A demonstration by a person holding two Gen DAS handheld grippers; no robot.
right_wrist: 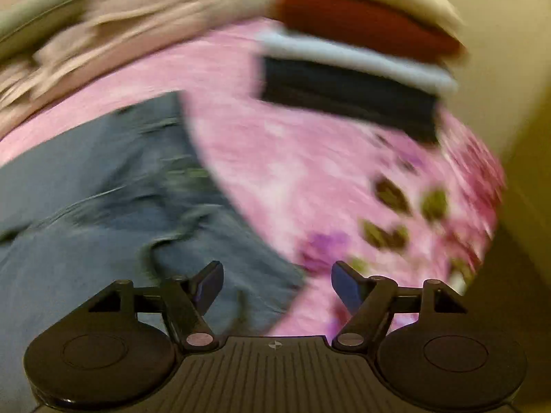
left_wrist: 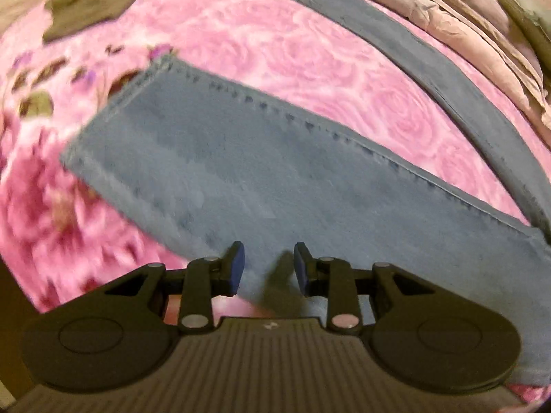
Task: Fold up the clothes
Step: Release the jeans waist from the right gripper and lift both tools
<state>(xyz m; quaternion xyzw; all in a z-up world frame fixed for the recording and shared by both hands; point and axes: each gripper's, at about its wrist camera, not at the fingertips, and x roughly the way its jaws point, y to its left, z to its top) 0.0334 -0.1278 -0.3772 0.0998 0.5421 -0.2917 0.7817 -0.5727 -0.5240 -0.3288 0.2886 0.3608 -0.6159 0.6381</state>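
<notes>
A pair of blue jeans lies spread on a pink floral bedspread [left_wrist: 275, 51]. In the left wrist view one jeans leg [left_wrist: 241, 179] runs diagonally under my left gripper [left_wrist: 269, 268], with its hem at the upper left. The other leg [left_wrist: 430, 69] stretches away at the upper right. The left jaws stand partly apart above the denim with nothing pinched between the pads. In the blurred right wrist view the waist part of the jeans [right_wrist: 103, 189] fills the left side. My right gripper [right_wrist: 277, 285] hangs wide open over the jeans' edge, holding nothing.
A stack of folded clothes sits at the far right of the bed: a dark piece [right_wrist: 351, 96], a white one [right_wrist: 358, 58] and a red one [right_wrist: 361, 20]. A crumpled beige quilt [left_wrist: 430, 10] lines the far side. An olive garment [left_wrist: 93, 3] lies at the upper left.
</notes>
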